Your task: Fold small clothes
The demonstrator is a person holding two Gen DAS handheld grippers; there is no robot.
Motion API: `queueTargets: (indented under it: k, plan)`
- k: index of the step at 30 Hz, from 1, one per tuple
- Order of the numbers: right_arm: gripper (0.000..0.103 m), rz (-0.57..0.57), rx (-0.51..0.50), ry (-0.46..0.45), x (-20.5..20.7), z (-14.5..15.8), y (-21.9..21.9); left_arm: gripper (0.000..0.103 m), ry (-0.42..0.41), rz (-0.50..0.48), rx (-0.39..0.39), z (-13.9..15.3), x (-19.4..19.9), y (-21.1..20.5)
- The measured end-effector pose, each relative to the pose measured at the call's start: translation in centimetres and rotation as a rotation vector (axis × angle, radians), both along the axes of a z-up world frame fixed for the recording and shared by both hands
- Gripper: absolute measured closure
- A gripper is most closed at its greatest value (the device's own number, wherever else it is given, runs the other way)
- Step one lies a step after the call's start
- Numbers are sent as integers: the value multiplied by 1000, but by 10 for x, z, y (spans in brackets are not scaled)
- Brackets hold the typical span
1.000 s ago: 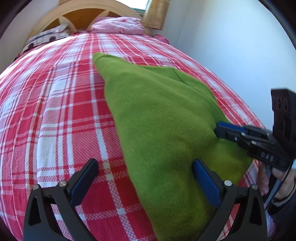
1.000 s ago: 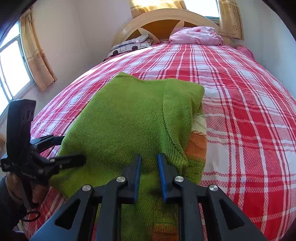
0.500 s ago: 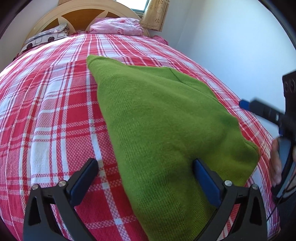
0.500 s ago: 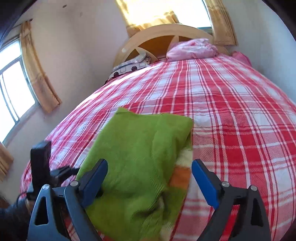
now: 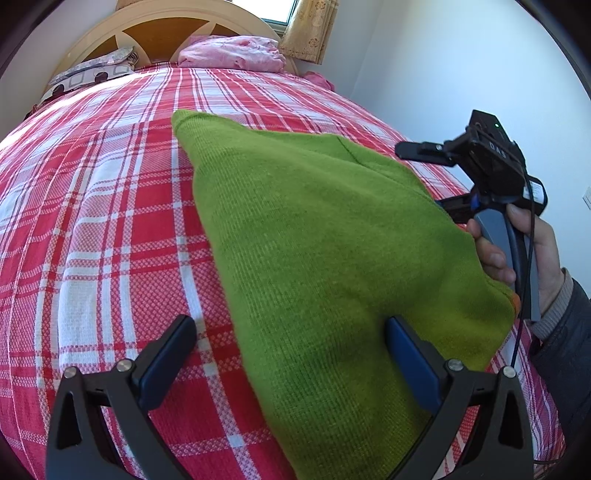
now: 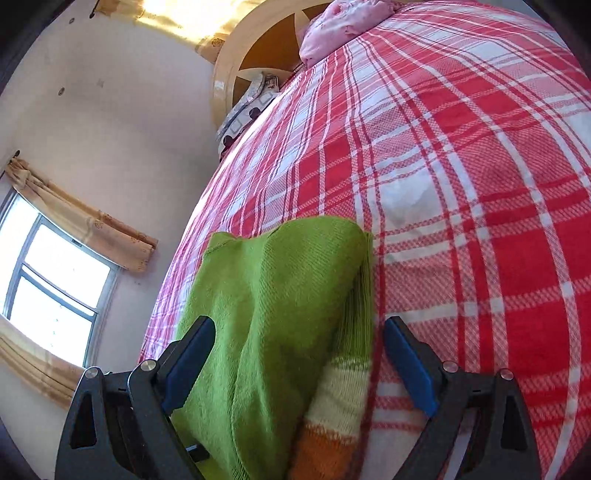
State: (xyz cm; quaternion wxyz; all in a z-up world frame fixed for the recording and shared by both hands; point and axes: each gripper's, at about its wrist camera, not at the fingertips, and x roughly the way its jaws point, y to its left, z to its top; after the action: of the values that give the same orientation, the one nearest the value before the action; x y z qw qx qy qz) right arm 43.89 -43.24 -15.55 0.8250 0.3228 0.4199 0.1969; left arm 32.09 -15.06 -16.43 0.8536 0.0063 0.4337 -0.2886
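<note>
Bedspread (image 5: pixel 110 221): red and white plaid. Sweater (image 5: pixel 332 258): bright green knit; cuff (image 6: pixel 332 417) banded cream, then orange. Pillow (image 5: pixel 229 51): pink. Second pillow (image 5: pixel 88 72): pale with dark dots and squares. Headboard (image 5: pixel 166 22): cream frame, amber panels. Curtains (image 6: pixel 85 225): yellow-tan, faint floral print. Gripper pads (image 5: pixel 410 365): blue on black.

- home bedroom: bed w/ red-and-white plaid woven bedspread (image 5: pixel 110 229)
- arched cream wooden headboard (image 5: pixel 173 22), crumpled pink pillow (image 5: pixel 232 51)
- yellowish patterned curtains (image 6: pixel 92 229) by sunlit glass window (image 6: pixel 51 280), plain white walls
</note>
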Motion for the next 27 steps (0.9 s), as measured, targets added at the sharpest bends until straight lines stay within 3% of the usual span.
queueTargets:
  k: [4, 8, 11, 21, 27]
  plan:
    - [15, 58, -23, -13, 14, -1, 16, 0, 0, -3, 2, 0, 0, -1]
    - [45, 73, -56, -1, 24, -9, 26, 0, -2, -7, 7, 0, 0, -3]
    - [55, 55, -36, -10, 22, -15, 20, 0, -1, -10, 9, -1, -1, -4]
    - [60, 45, -111, -25, 20, -14, 25, 2, -8, -35, 27, 0, -2, -11]
    - [63, 27, -193, -43, 14, -10, 35, 22, -40, -68, 45, 4, -10, -17]
